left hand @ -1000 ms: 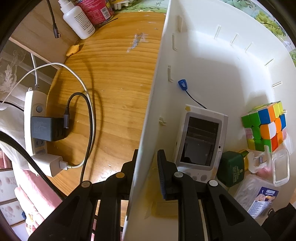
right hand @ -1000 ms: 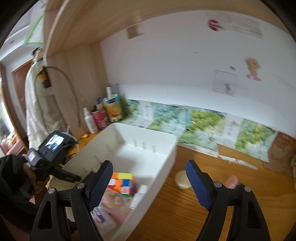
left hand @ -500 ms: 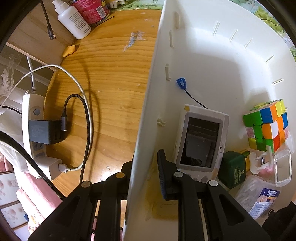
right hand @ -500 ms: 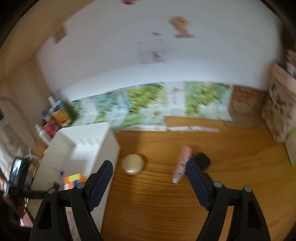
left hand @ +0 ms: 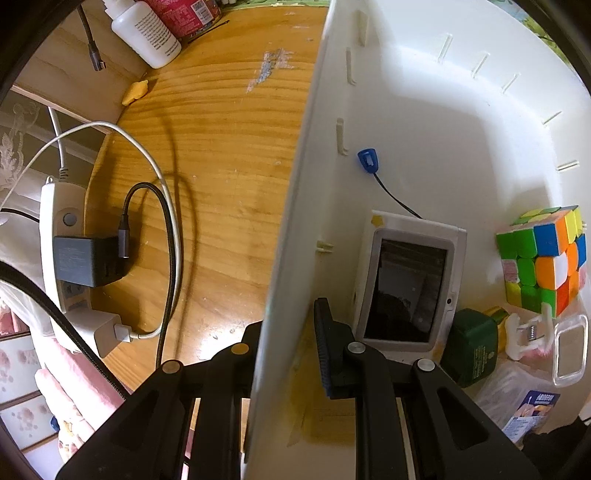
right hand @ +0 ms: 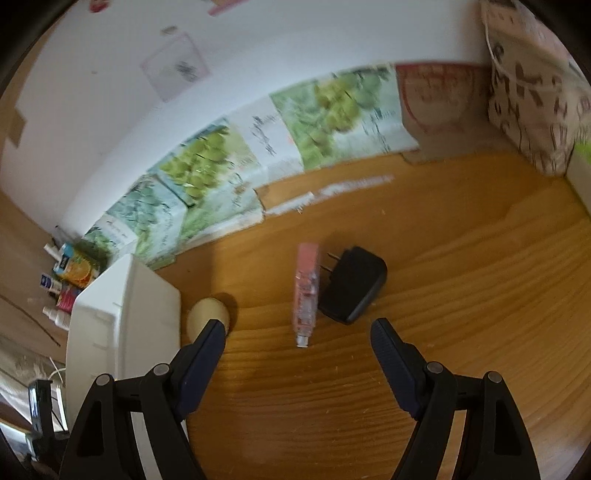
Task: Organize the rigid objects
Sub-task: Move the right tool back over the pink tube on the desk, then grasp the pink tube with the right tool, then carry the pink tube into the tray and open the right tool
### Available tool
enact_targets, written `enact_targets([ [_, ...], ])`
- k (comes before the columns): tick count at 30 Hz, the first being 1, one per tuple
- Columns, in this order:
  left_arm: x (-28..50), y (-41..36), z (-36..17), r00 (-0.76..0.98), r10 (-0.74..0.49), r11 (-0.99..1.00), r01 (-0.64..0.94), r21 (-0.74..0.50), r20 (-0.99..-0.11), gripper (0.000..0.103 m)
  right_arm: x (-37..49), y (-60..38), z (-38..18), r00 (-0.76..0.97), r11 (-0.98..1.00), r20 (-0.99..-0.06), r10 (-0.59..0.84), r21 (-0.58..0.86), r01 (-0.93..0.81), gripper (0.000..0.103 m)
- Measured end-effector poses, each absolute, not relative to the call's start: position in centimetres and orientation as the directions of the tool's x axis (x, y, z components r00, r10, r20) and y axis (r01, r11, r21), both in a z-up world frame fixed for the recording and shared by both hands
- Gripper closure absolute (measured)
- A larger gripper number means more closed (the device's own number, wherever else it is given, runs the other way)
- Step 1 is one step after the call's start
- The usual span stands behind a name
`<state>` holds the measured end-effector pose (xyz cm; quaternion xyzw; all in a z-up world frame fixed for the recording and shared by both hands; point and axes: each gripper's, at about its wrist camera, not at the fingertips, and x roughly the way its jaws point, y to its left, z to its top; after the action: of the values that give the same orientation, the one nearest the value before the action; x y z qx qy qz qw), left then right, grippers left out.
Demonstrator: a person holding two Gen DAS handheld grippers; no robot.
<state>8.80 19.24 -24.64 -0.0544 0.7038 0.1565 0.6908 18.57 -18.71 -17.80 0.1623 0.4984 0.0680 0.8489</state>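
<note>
My left gripper (left hand: 284,332) is shut on the side wall of the white storage bin (left hand: 291,229), one finger outside, one inside. In the bin lie a white screen device (left hand: 406,288), a colour cube (left hand: 543,258), a green box (left hand: 472,347) and clear packets. My right gripper (right hand: 297,332) is open and empty above the wooden desk. Ahead of it lie a pink clear bottle (right hand: 306,295) and a black plug adapter (right hand: 352,284). A round cream disc (right hand: 207,314) lies beside the bin (right hand: 125,325), close to the left fingertip.
A power strip (left hand: 62,258) with chargers and cables lies left of the bin. A white bottle (left hand: 144,29) and a red can stand at the back left. Printed cartons (right hand: 207,166) line the wall, and a patterned bag (right hand: 532,85) stands at the far right.
My right gripper has swung right and down from the bin toward the desk, so the bottle and adapter now lie close ahead. My left gripper keeps its hold on the bin wall.
</note>
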Motion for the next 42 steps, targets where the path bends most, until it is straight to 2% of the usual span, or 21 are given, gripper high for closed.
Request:
enact_targets([
  [2, 9.1, 19.3, -24.6, -0.044, 0.138, 0.945, -0.294, 0.145, -0.989, 0.083, 19.0, -18.9, -18.7, 0.473, 0.932, -0.833, 0.286, 0.357, 0.065, 0.028],
  [4, 9.5, 19.5, -24.6, -0.05, 0.137, 0.945, -0.294, 0.146, -0.989, 0.083, 19.4, -18.9, -19.6, 0.452, 0.926, -0.84, 0.299, 0.37, 0.074, 0.042],
  [7, 10.0, 19.7, -24.6, -0.059, 0.135, 0.944, -0.295, 0.147, -0.989, 0.083, 20.0, -18.8, -20.7, 0.424, 0.919, -0.847, 0.321, 0.387, 0.076, 0.055],
  [10, 10.2, 19.8, -24.7, -0.069, 0.133, 0.944, -0.295, 0.147, -0.989, 0.083, 20.5, -18.4, -21.4, 0.418, 0.918, -0.845, 0.333, 0.392, 0.063, 0.062],
  [19, 10.9, 20.1, -25.2, -0.089, 0.128, 0.943, -0.297, 0.149, -0.988, 0.083, 21.7, -17.4, -22.0, 0.453, 0.938, -0.839, 0.301, 0.347, 0.021, 0.064],
  [20, 10.9, 20.1, -25.2, -0.09, 0.127, 0.943, -0.299, 0.148, -0.988, 0.083, 21.9, -17.4, -22.1, 0.457, 0.939, -0.838, 0.298, 0.343, 0.016, 0.067],
  [22, 10.8, 20.2, -25.3, -0.091, 0.126, 0.942, -0.301, 0.148, -0.988, 0.083, 22.2, -17.3, -22.3, 0.458, 0.945, -0.841, 0.288, 0.327, 0.006, 0.077],
  [27, 10.6, 20.2, -25.4, -0.091, 0.128, 0.941, -0.302, 0.15, -0.988, 0.083, 22.3, -17.6, -22.6, 0.456, 0.943, -0.841, 0.292, 0.332, 0.009, 0.086],
  [42, 9.4, 19.6, -25.2, -0.077, 0.133, 0.943, -0.298, 0.15, -0.988, 0.083, 20.9, -17.8, -20.9, 0.482, 0.92, -0.805, 0.344, 0.392, -0.002, 0.086],
])
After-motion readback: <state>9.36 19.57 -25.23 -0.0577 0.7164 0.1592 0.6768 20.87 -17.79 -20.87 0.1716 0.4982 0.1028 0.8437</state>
